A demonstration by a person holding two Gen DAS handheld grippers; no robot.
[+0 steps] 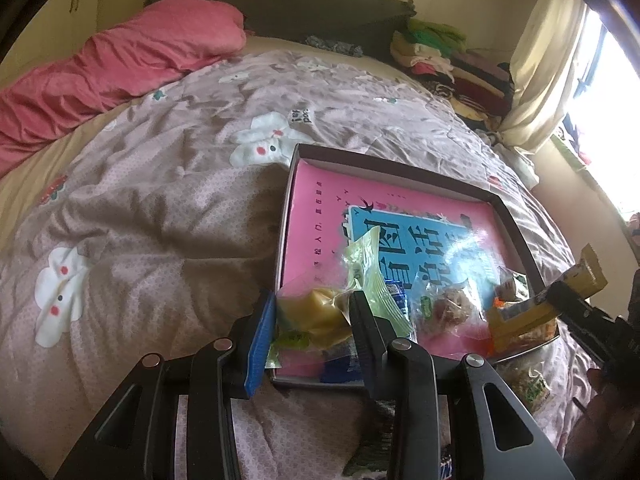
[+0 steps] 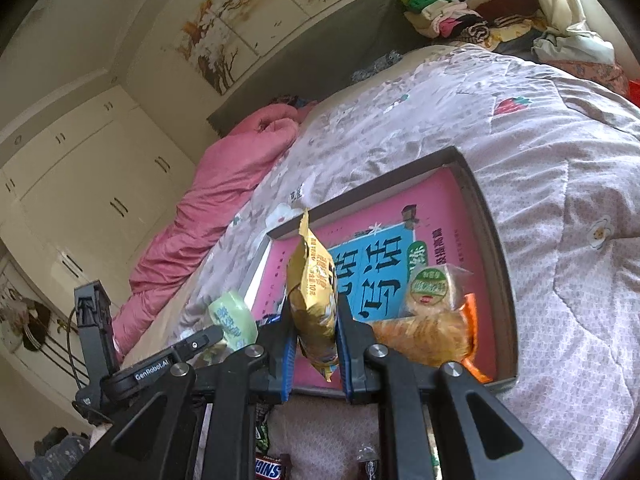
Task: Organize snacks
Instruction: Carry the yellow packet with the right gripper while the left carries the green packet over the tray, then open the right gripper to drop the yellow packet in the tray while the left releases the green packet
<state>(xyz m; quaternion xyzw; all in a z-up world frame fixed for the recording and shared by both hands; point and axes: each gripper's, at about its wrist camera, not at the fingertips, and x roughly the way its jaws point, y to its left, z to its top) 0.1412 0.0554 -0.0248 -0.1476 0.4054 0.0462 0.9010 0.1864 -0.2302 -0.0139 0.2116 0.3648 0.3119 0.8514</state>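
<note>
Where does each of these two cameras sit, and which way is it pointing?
Left wrist: rides the left gripper, looking across the bed at the pink-lined box; its fingers hold a green packet.
Right wrist: rides the right gripper, facing the headboard; its fingers hold a yellow packet.
Shared: box, pink pillow, both grippers.

Snack packets [image 1: 320,312] in pink-lined box [image 1: 516,224]

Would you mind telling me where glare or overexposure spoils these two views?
Left wrist view: the window at the right edge is blown out white, and a pale sheen washes over the blue print on the pink box. Right wrist view: exposure is even, with no blown-out patches; fisheye bending curves the wardrobe.
</note>
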